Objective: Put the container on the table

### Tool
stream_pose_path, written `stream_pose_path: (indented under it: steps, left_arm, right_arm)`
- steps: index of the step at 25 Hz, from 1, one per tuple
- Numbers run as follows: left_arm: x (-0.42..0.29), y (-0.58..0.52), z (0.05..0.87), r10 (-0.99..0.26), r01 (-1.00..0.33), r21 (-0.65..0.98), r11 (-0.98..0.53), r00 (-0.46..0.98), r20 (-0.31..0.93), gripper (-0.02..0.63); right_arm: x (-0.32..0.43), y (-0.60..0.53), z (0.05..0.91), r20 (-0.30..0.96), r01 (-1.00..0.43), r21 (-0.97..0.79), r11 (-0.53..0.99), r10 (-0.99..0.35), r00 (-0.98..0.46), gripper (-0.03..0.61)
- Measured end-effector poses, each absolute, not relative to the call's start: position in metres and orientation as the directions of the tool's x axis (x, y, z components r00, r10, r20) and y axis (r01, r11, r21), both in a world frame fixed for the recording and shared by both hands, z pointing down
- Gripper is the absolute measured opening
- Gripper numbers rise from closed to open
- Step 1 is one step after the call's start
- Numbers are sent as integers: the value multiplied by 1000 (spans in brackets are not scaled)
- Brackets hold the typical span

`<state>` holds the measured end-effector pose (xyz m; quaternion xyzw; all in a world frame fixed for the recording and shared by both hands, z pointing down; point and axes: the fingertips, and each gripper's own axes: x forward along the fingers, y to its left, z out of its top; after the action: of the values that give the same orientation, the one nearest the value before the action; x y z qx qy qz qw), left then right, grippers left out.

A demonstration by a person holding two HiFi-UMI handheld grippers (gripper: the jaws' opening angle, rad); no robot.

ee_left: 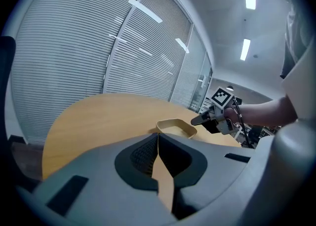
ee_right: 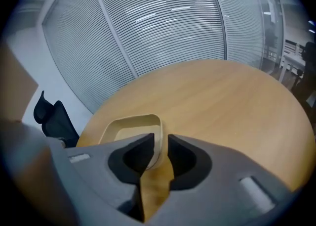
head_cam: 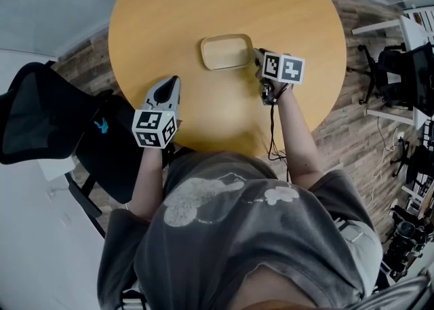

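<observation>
**Right jaws on the container's end wall, left jaws together and empty**

Your right gripper (ee_right: 159, 141) has its jaws set narrow, with one short end wall of the tan container (ee_right: 131, 128) standing between them. One jaw is inside the container and the other outside, and the wall fills almost the whole gap. The rest of the container stretches away ahead of the tips and a little to their left. Its base lies flat on the round wooden table (ee_right: 222, 96). Below the jaw tips, only tabletop shows through the slot between the two jaws.

In the head view, the right gripper (head_cam: 260, 60) meets the container (head_cam: 226, 51) at its end nearest that gripper, near the middle of the table (head_cam: 203, 3).

Your left gripper (ee_left: 158, 136) has its jaws brought together, the tips meeting along a thin line with nothing between them. The container (ee_left: 176, 127) lies beyond those tips and slightly to their right, clear of them. The table (ee_left: 98, 116) runs under them. In the head view, the left gripper (head_cam: 173, 85) sits over the table's near edge, apart from the container.
</observation>
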<state>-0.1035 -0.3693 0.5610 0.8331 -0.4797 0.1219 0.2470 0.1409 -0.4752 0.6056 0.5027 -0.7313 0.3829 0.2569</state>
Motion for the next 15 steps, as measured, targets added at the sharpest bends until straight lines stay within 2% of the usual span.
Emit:
stream_pose_path:
  steps: [15]
  left_arm:
    - [-76,-318,516,-790,-863,321,-391,493,364,-1]
  right_arm:
    - [171,-405,578,711,-912,-341,227,-573,-408,86]
